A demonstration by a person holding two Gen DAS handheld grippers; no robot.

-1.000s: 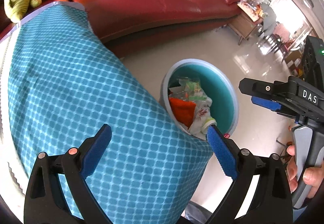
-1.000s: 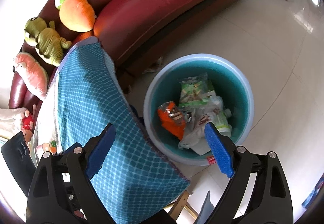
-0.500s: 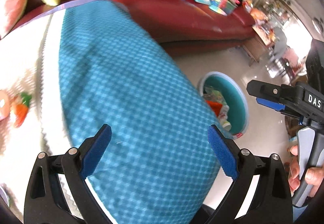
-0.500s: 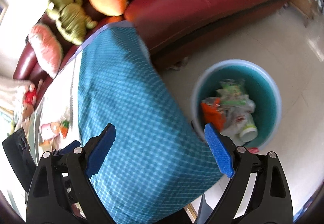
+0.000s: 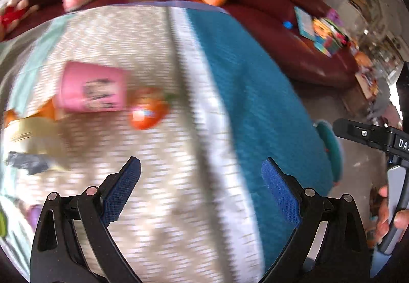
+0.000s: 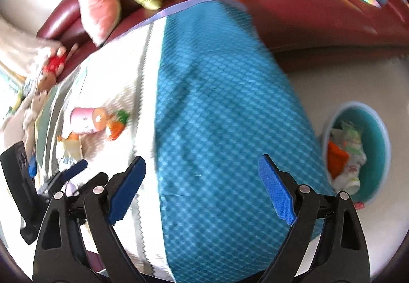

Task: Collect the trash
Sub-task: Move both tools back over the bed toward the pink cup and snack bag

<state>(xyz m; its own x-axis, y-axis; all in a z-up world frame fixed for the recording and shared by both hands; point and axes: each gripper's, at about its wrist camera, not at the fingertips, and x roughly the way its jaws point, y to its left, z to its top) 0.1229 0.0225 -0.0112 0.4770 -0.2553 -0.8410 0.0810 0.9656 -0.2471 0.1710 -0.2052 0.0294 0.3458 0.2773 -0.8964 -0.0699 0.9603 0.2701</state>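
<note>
- Left wrist view, blurred: a cloth-covered desk (image 5: 179, 206), white patterned with a teal checked side, still carries litter at its left. A pink cup (image 5: 93, 90) lies on its side, touching an orange carrot-shaped piece (image 5: 148, 114); a pale wrapper (image 5: 30, 137) and a dark scrap (image 5: 26, 165) sit nearer the edge.
- Right wrist view: a teal bin (image 6: 378, 129) stands on the floor just beside the desk's right end, already holding an orange packet (image 6: 337, 157), green wrappers and a white bottle.
- Progress, as a judgement: several pieces are binned, at least 4 remain on the desk, so the job looks partly done.
- Left gripper (image 5: 202, 189): jaws spread wide, empty, above the cloth and touching nothing.
- Right gripper (image 6: 204, 188): jaws equally wide apart, empty, over the teal cloth, well apart from the litter.
- A red sofa (image 6: 319, 14) with plush toys sits behind.
</note>
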